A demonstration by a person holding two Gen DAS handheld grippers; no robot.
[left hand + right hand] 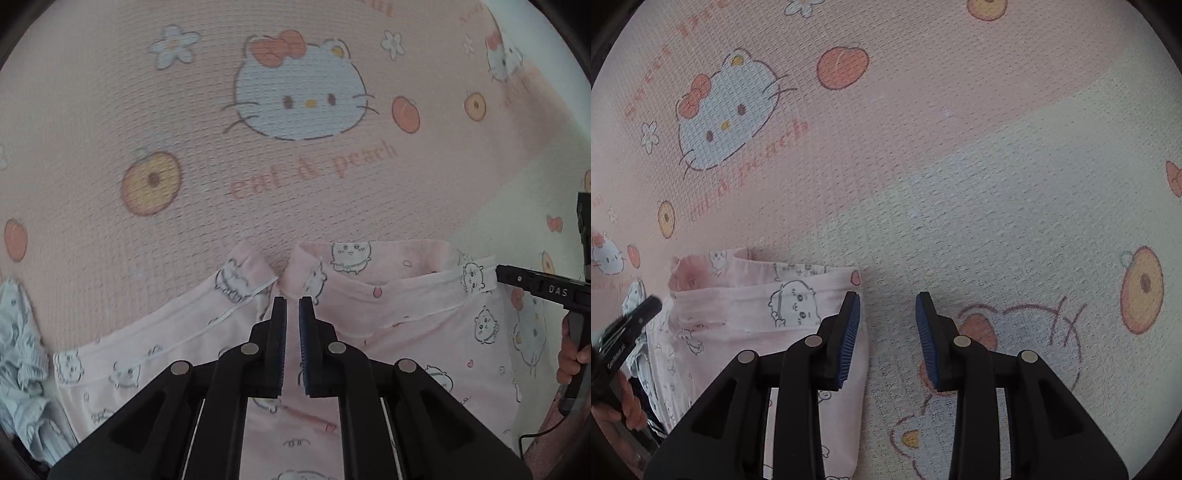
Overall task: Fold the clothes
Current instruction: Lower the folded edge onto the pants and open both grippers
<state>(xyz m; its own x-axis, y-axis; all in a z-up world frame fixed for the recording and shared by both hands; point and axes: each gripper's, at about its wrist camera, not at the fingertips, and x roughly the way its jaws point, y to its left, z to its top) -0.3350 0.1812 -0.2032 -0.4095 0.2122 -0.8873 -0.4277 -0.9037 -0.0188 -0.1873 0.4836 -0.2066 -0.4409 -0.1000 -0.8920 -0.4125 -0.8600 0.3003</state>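
A pale pink garment (406,314) printed with small cartoon animals lies on the mat, with folded edges and a collar-like notch at its upper edge. My left gripper (292,301) hovers over that notch, its jaws a narrow slit apart with nothing pinched between them. In the right wrist view the same garment (738,306) lies at the lower left. My right gripper (888,295) stands open at the garment's right edge, one finger above the cloth and the other above bare mat. Each gripper shows in the other's view: the right gripper (532,286) and the left gripper (635,317).
A pink and pale green mat (147,110) with cat faces, peaches and lettering covers the whole surface. A crumpled light blue garment (22,350) lies at the far left. A person's hand (570,354) grips the right tool's handle, and a cable trails below it.
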